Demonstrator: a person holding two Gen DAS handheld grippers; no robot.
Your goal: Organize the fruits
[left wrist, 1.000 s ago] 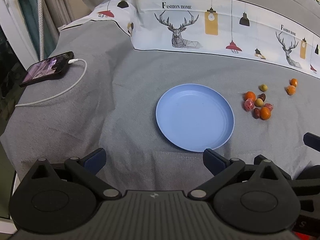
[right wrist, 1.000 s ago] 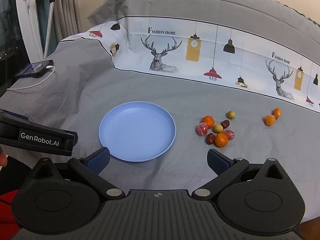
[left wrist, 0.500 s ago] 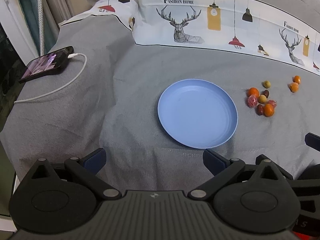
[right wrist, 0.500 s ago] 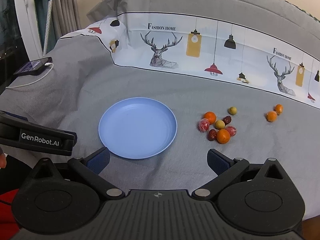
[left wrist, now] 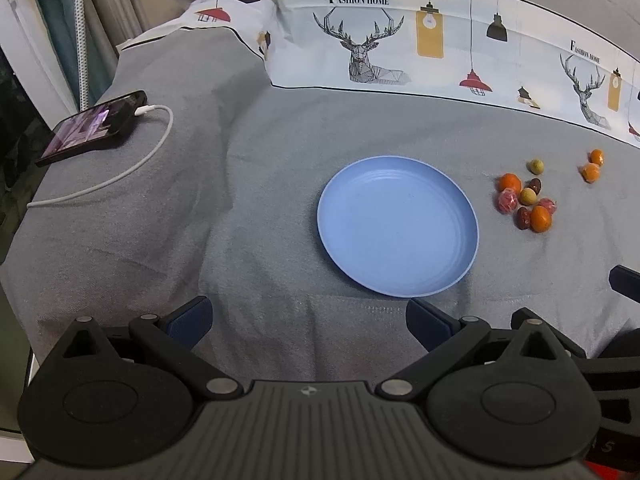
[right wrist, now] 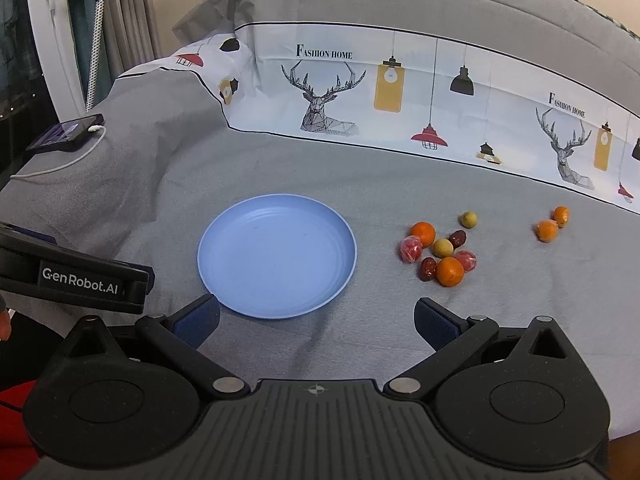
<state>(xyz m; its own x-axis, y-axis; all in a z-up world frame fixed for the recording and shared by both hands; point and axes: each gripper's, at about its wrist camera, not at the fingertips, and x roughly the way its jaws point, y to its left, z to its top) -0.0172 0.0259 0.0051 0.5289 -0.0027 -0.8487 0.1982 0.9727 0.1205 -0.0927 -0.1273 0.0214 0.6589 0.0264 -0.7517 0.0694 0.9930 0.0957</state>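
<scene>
blue plate [right wrist: 276, 256] seemingly bare, fruits [right wrist: 440, 252] beside

Pale blue plate [right wrist: 276, 256] on grey bedspread [right wrist: 360, 176]

Ahead of the dark blue fingers [right wrist: 198, 318]: orange, dark red and yellow-green fruits [right wrist: 440, 250]; beyond, a white band [right wrist: 440, 92] printed with deer and lamps.

Left wrist view: looks forward and down over the left gripper [left wrist: 308, 318] from the near edge of the grey bedcover [left wrist: 240, 184], blue plate [left wrist: 398, 226] right of centre. Right wrist view: set just to the right, facing the same way over the right gripper [right wrist: 316, 320]. Both share the plate [right wrist: 277, 255], fruit cluster [left wrist: 526, 204] [right wrist: 438, 252] and phone [left wrist: 94, 128] [right wrist: 66, 134] (each catches the other's body at its frame edge).
</scene>
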